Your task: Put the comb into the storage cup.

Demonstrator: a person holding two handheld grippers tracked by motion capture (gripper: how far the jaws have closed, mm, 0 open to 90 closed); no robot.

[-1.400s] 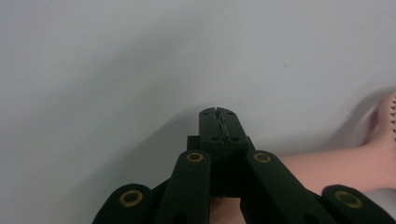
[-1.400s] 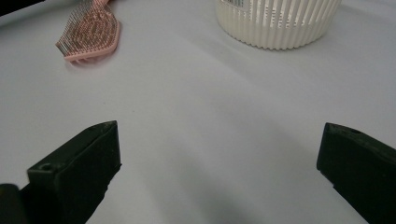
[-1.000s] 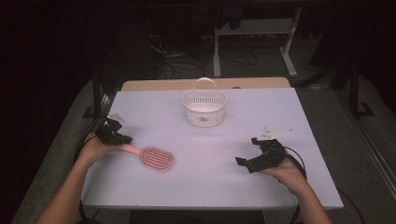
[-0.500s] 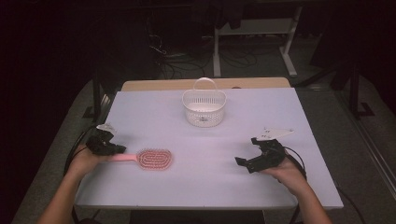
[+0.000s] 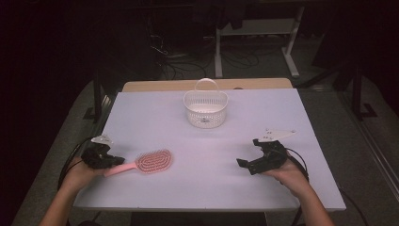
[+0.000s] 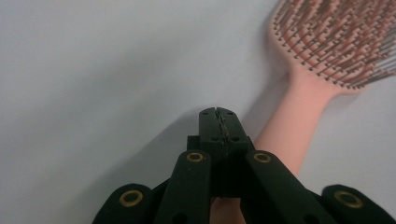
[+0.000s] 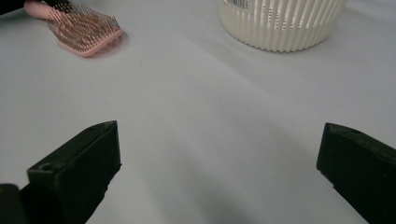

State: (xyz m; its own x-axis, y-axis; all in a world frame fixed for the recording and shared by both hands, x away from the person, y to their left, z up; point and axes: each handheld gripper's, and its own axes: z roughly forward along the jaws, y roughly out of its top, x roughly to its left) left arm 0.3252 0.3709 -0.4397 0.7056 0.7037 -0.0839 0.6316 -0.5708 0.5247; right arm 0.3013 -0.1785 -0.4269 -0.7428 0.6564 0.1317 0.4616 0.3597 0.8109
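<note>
Two tools rest low: your left tool [image 5: 114, 161] is clenched empty beside the pink hairbrush [image 5: 146, 163] handle on the bench [image 5: 282, 113], while your right tool [image 5: 248, 158] gapes, idle.

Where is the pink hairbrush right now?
In the high view the hairbrush lies on the table's near-left part, beside the left claw, nearer than the basket.

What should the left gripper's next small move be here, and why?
Probably open its fingers and shift onto the handle: the left gripper is shut with nothing between its fingers, beside the pink hairbrush handle on the table, not around it.
</note>
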